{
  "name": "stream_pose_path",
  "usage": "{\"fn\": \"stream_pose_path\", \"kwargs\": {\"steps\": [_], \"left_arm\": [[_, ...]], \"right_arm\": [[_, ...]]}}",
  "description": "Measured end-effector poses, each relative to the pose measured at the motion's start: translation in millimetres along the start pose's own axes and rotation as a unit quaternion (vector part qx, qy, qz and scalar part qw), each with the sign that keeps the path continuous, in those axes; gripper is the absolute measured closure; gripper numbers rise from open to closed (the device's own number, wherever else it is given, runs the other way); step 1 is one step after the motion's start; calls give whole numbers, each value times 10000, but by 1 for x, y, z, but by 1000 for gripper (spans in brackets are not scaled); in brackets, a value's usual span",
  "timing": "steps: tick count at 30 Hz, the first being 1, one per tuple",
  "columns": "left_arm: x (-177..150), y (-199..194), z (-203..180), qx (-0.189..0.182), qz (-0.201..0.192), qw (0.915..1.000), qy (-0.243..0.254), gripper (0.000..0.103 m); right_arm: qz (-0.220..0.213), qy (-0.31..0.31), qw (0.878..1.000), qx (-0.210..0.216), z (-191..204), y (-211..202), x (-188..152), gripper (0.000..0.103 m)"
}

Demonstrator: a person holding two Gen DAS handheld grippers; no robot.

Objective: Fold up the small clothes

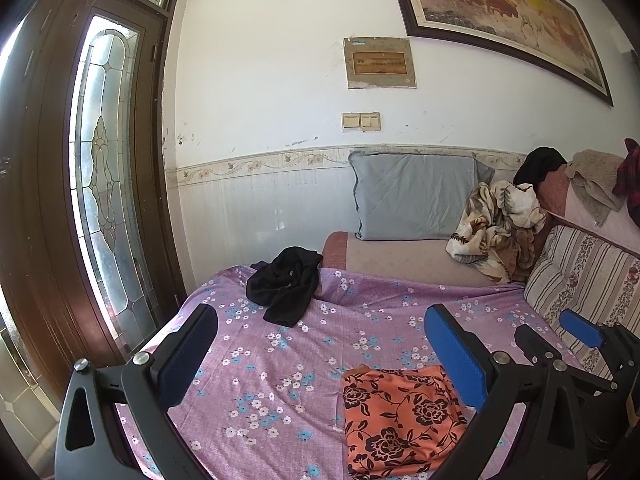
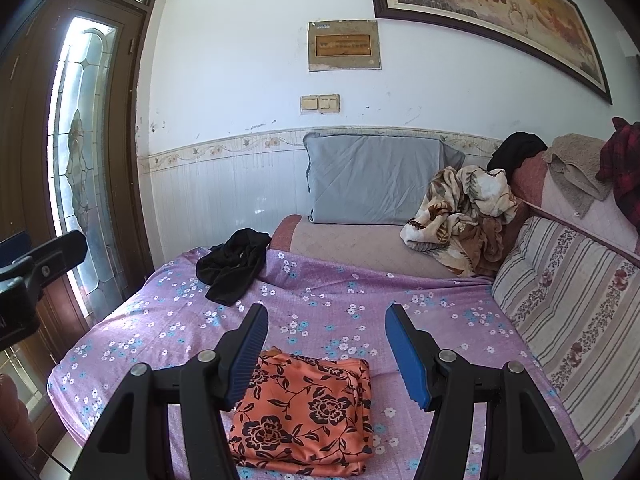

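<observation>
- Both grippers float above my purple floral sheet (image 2: 328, 280): left gripper (image 1: 320, 356) spread wide, right gripper (image 2: 324, 356) parted too, neither gripping cloth.
- Folded orange floral garment (image 2: 308, 412) lies flat near the sheet's front edge, under my right gripper, long axis running away toward the wall.
- Crumpled black garment (image 2: 232, 268) sits far-left, no clear axis.

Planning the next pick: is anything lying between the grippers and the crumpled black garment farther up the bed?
Nothing visible does. Only bare floral sheet lies between the right gripper and the black garment; the folded orange cloth sits nearer.
</observation>
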State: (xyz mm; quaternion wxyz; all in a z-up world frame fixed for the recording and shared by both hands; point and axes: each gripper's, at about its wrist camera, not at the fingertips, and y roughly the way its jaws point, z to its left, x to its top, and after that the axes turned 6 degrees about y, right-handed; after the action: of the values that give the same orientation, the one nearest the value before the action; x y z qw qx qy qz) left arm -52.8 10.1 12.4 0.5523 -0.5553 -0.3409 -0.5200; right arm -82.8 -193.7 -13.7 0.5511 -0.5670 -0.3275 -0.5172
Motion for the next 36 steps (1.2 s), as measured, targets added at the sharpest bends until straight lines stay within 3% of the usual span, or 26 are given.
{"fn": "stream_pose_path", "kwargs": {"steps": [36], "left_arm": [[-12, 52, 13, -21, 378, 9992, -97, 0]], "right_arm": [[314, -203, 9992, 130, 26, 51, -3, 38]]}}
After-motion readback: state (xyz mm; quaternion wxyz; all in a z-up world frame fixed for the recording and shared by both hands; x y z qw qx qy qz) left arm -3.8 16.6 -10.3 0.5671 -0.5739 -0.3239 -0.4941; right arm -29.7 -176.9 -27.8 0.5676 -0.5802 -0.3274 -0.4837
